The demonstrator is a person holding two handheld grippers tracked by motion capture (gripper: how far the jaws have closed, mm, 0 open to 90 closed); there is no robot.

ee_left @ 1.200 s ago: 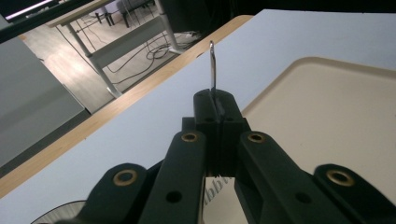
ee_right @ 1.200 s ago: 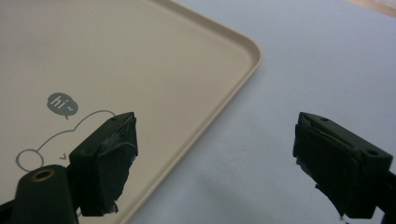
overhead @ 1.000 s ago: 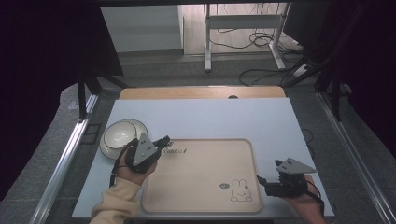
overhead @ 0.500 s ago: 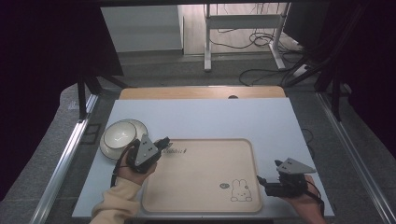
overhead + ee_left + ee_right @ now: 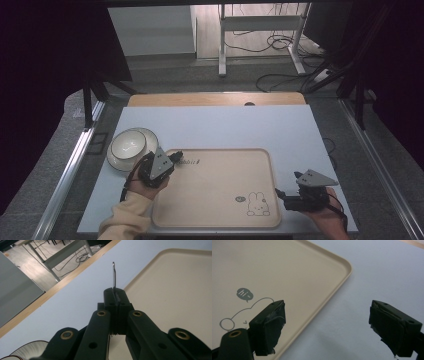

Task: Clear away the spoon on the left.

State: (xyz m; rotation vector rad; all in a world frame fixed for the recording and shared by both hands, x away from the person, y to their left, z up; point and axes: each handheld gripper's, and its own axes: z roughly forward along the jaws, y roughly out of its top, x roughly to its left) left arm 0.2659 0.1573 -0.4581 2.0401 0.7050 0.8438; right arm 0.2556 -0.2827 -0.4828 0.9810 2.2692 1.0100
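Left gripper (image 5: 116,298) clamped tight on thin upright metal utensil handle (image 5: 114,275), over far-left corner of beige plastic tray (image 5: 220,175); lower gently, flat. Right gripper (image 5: 327,327) gapes empty at tray's near-right edge

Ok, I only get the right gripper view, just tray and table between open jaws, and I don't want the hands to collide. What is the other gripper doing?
Observer: The left gripper is shut on a thin metal piece that sticks out past its tips. I can't tell what kind of utensil it is.
Operator: And where is it relative to my tray?
Observer: At the far left corner of the tray, across from your right gripper, which is at the near right edge.
Operator: Anything else on the table over there?
Observer: A bowl sits on a plate left of the tray, right beside that left gripper.
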